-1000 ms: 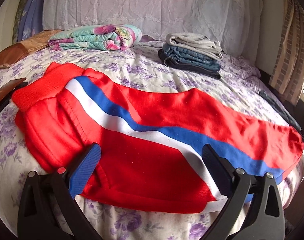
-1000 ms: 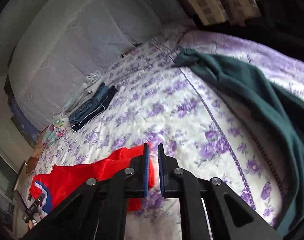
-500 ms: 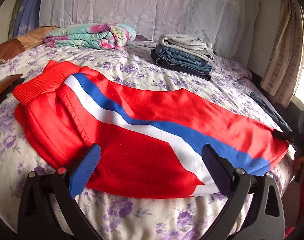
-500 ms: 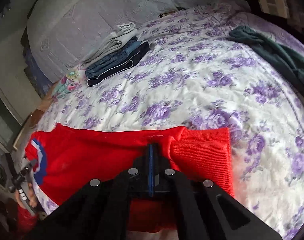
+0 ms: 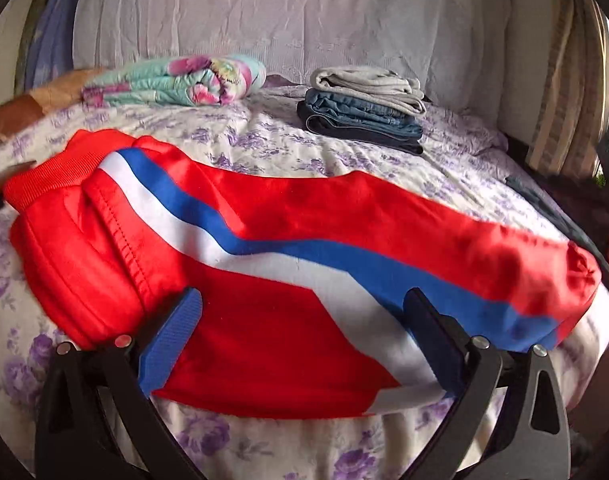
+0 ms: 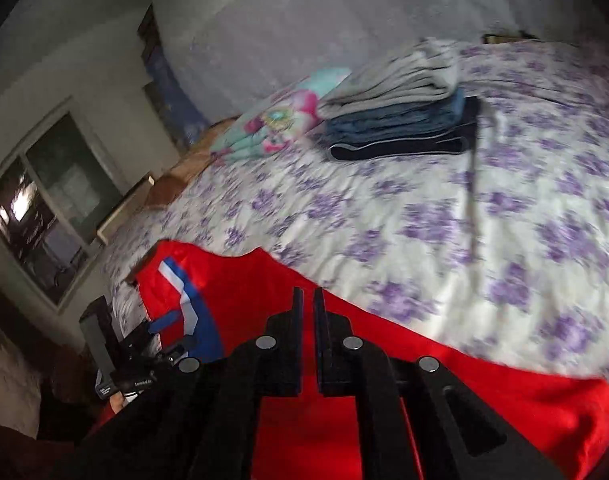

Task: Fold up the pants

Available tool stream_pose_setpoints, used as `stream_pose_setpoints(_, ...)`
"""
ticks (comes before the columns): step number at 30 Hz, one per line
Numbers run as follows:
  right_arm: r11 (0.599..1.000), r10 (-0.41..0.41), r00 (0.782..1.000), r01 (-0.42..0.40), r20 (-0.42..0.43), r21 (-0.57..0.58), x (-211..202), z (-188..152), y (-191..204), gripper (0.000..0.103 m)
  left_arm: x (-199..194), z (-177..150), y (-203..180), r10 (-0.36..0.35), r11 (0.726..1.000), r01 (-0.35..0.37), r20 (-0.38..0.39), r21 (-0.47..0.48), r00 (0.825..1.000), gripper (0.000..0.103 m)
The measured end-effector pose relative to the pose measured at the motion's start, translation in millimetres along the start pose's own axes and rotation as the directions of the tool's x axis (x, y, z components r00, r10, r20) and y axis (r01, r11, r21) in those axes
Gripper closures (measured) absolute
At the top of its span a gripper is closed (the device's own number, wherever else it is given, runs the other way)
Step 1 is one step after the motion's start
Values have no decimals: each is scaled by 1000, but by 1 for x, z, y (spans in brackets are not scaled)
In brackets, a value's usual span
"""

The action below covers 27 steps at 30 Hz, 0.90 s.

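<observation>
Red pants (image 5: 288, 240) with a blue and white stripe lie folded lengthwise across the near side of the bed, waistband at the left. My left gripper (image 5: 304, 312) is open, its blue-padded fingers (image 5: 172, 336) spread above the pants' near edge, holding nothing. In the right wrist view the pants (image 6: 444, 392) lie under my right gripper (image 6: 308, 300), whose jaws stand a narrow gap apart over the red cloth with nothing visibly clamped between them. The left gripper also shows in that view (image 6: 164, 340) at the far end.
A stack of folded pants (image 5: 364, 116) and a folded floral blanket (image 5: 176, 84) sit at the back of the purple-flowered bedspread (image 5: 264, 148), before a pale headboard. Dark green cloth (image 5: 544, 208) lies at the right edge. Window and wall at left (image 6: 44, 208).
The right gripper was clamped on the leg cuff half a second ago; its jaws now stand slightly apart and it has swung over the pants. The left gripper stayed open, barely moving.
</observation>
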State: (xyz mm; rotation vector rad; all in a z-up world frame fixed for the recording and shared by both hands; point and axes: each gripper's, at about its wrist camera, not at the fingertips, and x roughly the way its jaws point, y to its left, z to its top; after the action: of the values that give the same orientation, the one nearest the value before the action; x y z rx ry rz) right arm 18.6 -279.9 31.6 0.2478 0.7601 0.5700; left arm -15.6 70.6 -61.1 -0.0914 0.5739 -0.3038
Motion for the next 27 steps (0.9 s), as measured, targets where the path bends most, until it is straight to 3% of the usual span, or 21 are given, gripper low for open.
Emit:
stream_pose_setpoints(2, 997, 5, 997, -11, -81, -70, 51, 19, 23, 90, -1, -2, 3, -19, 1000, 19, 12, 2, 1000, 5)
stream_pose_setpoints(3, 996, 8, 994, -17, -105, -87, 72, 26, 31, 58, -2, -2, 5, -27, 1000, 27, 15, -2, 1000, 5)
stream_pose_setpoints(4, 995, 2, 993, -14, -115, -101, 90, 31, 39, 34, -3, -1, 6, -33, 999, 33, 17, -5, 999, 5)
stream_pose_setpoints(8, 978, -62, 991, 37, -116, -207, 134, 43, 68, 35, -4, -3, 6, -34, 999, 34, 28, 5, 999, 5)
stream_pose_setpoints(12, 978, -116, 979, 84, -167, -189, 164, 46, 58, 45, -5, -4, 8, -51, 999, 51, 40, -3, 998, 5)
stream_pose_setpoints(14, 981, -100, 974, 63, -202, -181, 172, 41, 53, 69, -5, -4, 9, -59, 998, 60, 45, -9, 997, 5)
stream_pose_setpoints(15, 981, -87, 972, 45, -219, -186, 175, 38, 54, 86, -6, -4, 9, -62, 998, 62, 46, -10, 997, 5)
stream_pose_setpoints(18, 961, -123, 977, 72, -176, -267, 169, 34, 67, 94, -6, -5, 9, -61, 998, 62, 48, -7, 997, 5)
stream_pose_setpoints(20, 961, -144, 978, 101, -153, -258, 168, 39, 65, 96, -5, -5, 9, -59, 998, 60, 46, -8, 997, 5)
stream_pose_setpoints(21, 958, -165, 974, 121, -153, -260, 171, 40, 62, 103, -5, -5, 9, -57, 998, 57, 44, -8, 997, 5)
stream_pose_setpoints(23, 932, -270, 947, 211, -172, -296, 188, 33, 52, 103, -4, -4, 8, -48, 999, 49, 38, -7, 998, 5)
stream_pose_setpoints(25, 961, -214, 957, 171, -194, -217, 187, 35, 38, 103, -3, -3, 7, -37, 999, 37, 27, -1, 999, 5)
stream_pose_setpoints(27, 972, -195, 976, 178, -102, -156, 165, 40, 35, 102, -3, -1, 7, -35, 999, 35, 13, -5, 999, 5)
